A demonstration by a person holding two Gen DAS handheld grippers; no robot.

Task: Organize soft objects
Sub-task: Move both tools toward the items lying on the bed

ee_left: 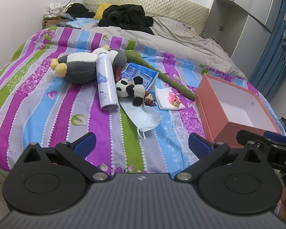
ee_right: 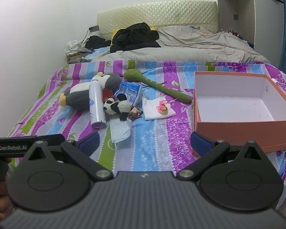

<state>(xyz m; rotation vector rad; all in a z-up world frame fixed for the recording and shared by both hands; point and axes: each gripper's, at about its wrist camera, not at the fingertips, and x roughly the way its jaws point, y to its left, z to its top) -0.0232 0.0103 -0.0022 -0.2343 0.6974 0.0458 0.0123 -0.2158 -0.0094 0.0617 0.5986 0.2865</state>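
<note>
On the striped bedspread (ee_left: pixel 38 105) lies a grey and white penguin plush (ee_left: pixel 80 64) (ee_right: pixel 85 93), with a small panda plush (ee_left: pixel 130 89) (ee_right: pixel 116 106) to its right. A green plush stick (ee_left: pixel 158 72) (ee_right: pixel 156 85) points toward an empty orange box (ee_left: pixel 236 106) (ee_right: pixel 238 103) at the right. A face mask (ee_left: pixel 143 116) (ee_right: pixel 120 128) and a white cloth (ee_left: pixel 167 99) (ee_right: pixel 158 108) with a small pink charm on it lie nearer to me. My left gripper (ee_left: pixel 142 145) and right gripper (ee_right: pixel 145 143) both hover open over the near bed edge, holding nothing.
A white spray can (ee_left: pixel 105 80) (ee_right: pixel 96 103) leans across the penguin. A blue packet (ee_left: pixel 141 74) (ee_right: pixel 130 91) sits behind the panda. Black clothes (ee_left: pixel 127 17) and a grey duvet (ee_left: pixel 181 36) cover the head of the bed. A wardrobe (ee_left: pixel 247 19) stands at right.
</note>
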